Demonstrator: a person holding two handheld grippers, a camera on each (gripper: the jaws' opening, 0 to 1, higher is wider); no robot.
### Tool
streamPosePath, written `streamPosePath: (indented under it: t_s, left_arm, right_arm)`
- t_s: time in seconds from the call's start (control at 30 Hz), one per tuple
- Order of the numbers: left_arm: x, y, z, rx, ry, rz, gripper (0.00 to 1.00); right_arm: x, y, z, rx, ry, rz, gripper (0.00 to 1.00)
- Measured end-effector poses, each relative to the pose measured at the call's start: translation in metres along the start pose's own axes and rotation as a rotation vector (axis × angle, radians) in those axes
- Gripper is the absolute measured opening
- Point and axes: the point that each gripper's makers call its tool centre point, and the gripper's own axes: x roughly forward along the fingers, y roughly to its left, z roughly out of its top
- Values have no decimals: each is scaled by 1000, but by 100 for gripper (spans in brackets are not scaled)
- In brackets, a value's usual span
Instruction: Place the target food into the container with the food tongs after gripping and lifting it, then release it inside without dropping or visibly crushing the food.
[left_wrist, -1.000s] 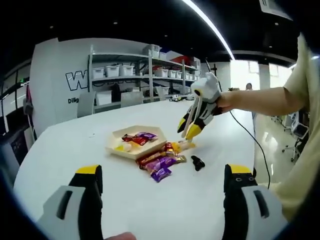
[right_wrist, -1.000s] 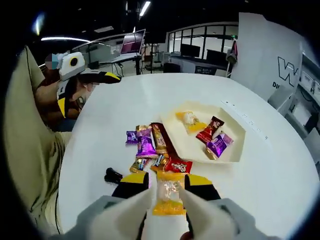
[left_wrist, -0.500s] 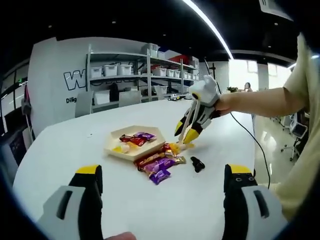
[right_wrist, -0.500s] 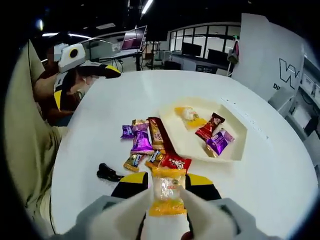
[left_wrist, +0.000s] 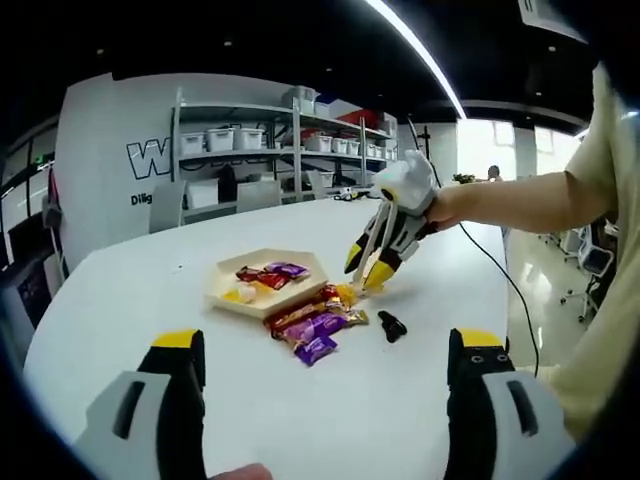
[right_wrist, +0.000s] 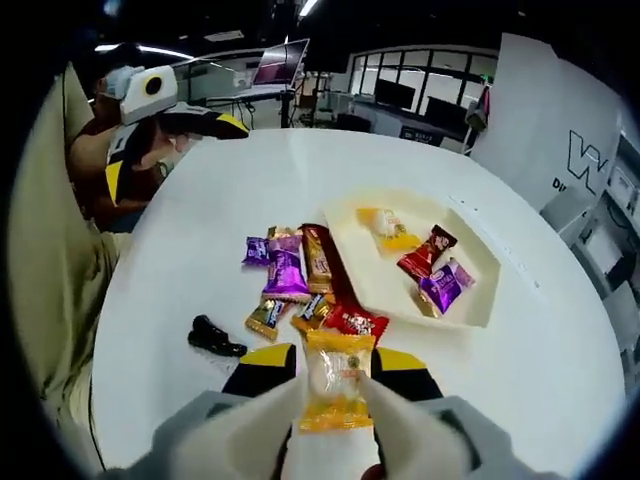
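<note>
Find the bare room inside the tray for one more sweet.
The tray's near half, between the yellow sweet and the near rim, is bare. The far corner is crowded: a red sweet and a purple sweet lie there.

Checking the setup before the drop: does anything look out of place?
A small black object lies on the table beside the loose candies; it is no food, and I cannot tell what it is.

Both views are bright and evenly lit from overhead: a long white ceiling light strip (left_wrist: 420, 55) glows above the round white worktop (left_wrist: 300, 400), which shows mild glare and only faint, soft shadows. A bright window (left_wrist: 480, 150) beyond the worktop is blown out. Fisheye bending curves the worktop's edge; the jaws nearest each camera look slightly soft.
</note>
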Motion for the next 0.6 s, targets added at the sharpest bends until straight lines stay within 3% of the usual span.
streamPosePath:
  t_s: [0.2,0.6]
  left_arm:
    - [-1,1,-1,-6,-2,4,98]
    - [-3,0,-6,-12,0,3,96]
  right_arm:
    - [1,0,-1,-27,-4,-15,21]
    - [-6,1,5,71,-45,-2,16]
